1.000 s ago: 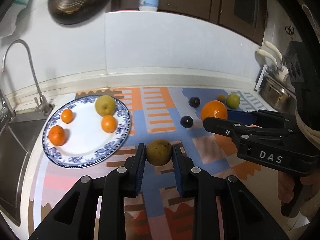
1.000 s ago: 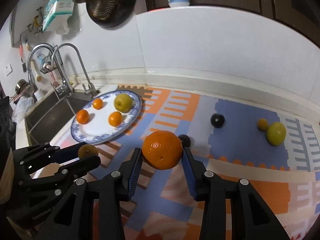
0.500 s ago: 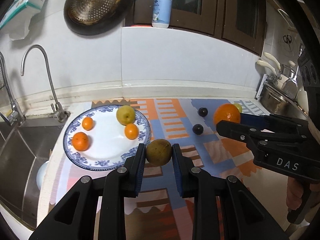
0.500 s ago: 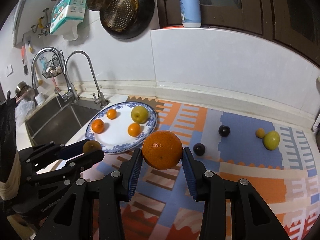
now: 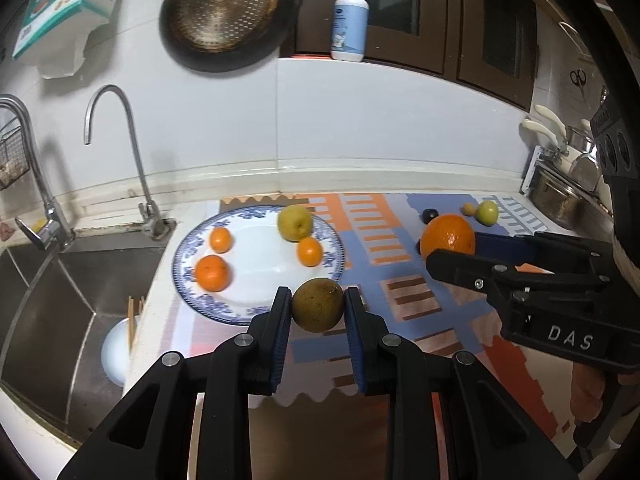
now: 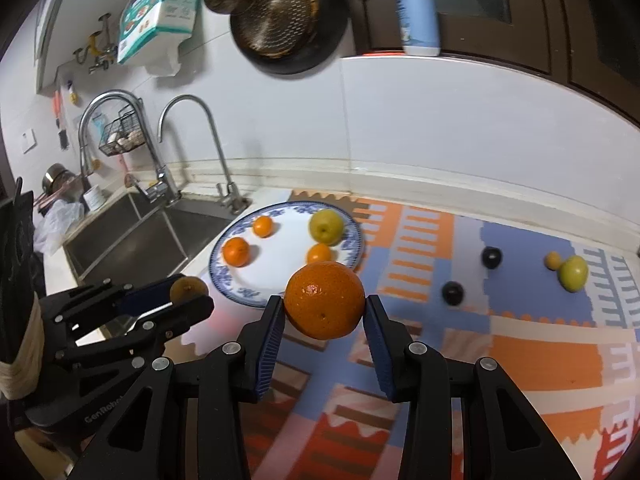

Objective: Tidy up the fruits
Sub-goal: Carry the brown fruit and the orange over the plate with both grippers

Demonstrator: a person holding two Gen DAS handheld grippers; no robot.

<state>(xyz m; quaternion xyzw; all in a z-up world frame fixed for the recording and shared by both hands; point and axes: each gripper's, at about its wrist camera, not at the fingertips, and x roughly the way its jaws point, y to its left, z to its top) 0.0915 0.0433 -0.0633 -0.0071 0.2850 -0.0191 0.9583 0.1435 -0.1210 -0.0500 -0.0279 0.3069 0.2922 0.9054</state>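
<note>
Fruit sorting looks about half done, going by what lies where.

Biggest of all is the worktop (image 6: 532, 364), with its mat of orange, blue and white patches. Next is the blue and white plate (image 5: 188, 248), which sits beside the sink (image 5: 60, 300). Four fruits are already on the plate: one yellow-green pear (image 5: 295, 222) at the back and three small oranges (image 5: 212, 273) spread around it.

Two more fruits are up in the air, off the mat. The right tongs (image 6: 324, 312) are clenched on a big orange (image 6: 324, 300), with one pad pressing each side of it. The left tongs (image 5: 317, 312) are clenched on a brown round fruit (image 5: 318, 304), held the same way. Both fruits hang close to the near edge of the plate, so I think they go there next.

Four fruits are not yet picked up. They lie on the mat, well apart from the plate, on the far right side. One is a green fruit (image 6: 573, 273) with a tiny yellow fruit (image 6: 554, 260) touching it or just beside it. The smallest ones left are two dark plums (image 6: 453, 293), near each other in the middle of the mat.

So four are done, two are on the way, and four are left.
</note>
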